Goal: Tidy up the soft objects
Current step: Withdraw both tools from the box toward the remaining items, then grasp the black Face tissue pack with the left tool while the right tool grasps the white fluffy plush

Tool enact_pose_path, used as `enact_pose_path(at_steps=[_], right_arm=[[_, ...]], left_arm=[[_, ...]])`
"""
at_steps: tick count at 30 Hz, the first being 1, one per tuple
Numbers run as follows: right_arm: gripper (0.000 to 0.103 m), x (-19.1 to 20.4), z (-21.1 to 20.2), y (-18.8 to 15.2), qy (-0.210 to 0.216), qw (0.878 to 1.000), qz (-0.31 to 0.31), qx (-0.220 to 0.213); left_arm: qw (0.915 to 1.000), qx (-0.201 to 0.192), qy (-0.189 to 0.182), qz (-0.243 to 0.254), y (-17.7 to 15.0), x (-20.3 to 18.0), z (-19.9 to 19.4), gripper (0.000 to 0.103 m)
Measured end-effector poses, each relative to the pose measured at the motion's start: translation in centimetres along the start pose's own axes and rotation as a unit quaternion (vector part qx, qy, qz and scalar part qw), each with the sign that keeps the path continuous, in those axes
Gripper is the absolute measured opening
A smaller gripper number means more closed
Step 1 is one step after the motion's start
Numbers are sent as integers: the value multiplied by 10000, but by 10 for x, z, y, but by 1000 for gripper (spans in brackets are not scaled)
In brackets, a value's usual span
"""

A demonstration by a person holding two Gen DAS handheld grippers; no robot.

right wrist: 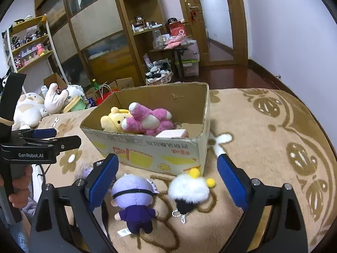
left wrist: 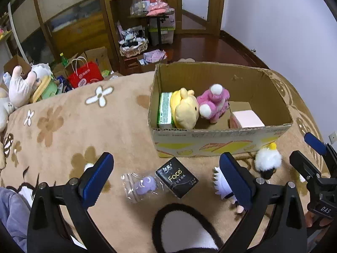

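A cardboard box (left wrist: 221,141) sits open-topped on a beige flowered blanket (left wrist: 63,122), holding a yellow plush (left wrist: 185,111), a pink plush (left wrist: 214,103), a green pack (left wrist: 165,110) against its left wall and a pale pink block (left wrist: 248,119) at its near right corner. In front of the box's near wall lie the loose things: a black tissue pack (left wrist: 177,177), a bagged lilac toy (left wrist: 145,185) just left of it, a purple-haired doll (right wrist: 134,202) and a white fluffy keychain (right wrist: 189,187) side by side. The left gripper (left wrist: 166,177) hangs over the tissue pack with its fingers wide and nothing between them; a black-edged white plush (left wrist: 185,229) lies close under it. The right gripper (right wrist: 168,179) stands with fingers wide apart, the doll and keychain below the gap, neither pressed. The doll lies just beside the left finger (right wrist: 103,179). Right of the box the blanket is bare out to its patterned border; left of it a pile of plush toys (right wrist: 40,105) crowds the edge
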State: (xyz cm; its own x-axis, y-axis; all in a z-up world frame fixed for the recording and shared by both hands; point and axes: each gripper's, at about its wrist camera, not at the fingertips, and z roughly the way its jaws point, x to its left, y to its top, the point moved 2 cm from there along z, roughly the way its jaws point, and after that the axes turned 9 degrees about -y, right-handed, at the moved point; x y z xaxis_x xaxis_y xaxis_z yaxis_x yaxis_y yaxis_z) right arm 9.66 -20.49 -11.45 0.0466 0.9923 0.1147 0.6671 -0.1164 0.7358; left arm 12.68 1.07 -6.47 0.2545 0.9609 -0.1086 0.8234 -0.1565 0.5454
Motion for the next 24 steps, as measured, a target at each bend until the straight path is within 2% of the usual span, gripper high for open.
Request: enact_pose_path(at_steps=[24], right_arm=[[99,-5,41,-17,-254,9982,-26,541]], left_arm=[[9967,805,62,23,-11,-4,63,99]])
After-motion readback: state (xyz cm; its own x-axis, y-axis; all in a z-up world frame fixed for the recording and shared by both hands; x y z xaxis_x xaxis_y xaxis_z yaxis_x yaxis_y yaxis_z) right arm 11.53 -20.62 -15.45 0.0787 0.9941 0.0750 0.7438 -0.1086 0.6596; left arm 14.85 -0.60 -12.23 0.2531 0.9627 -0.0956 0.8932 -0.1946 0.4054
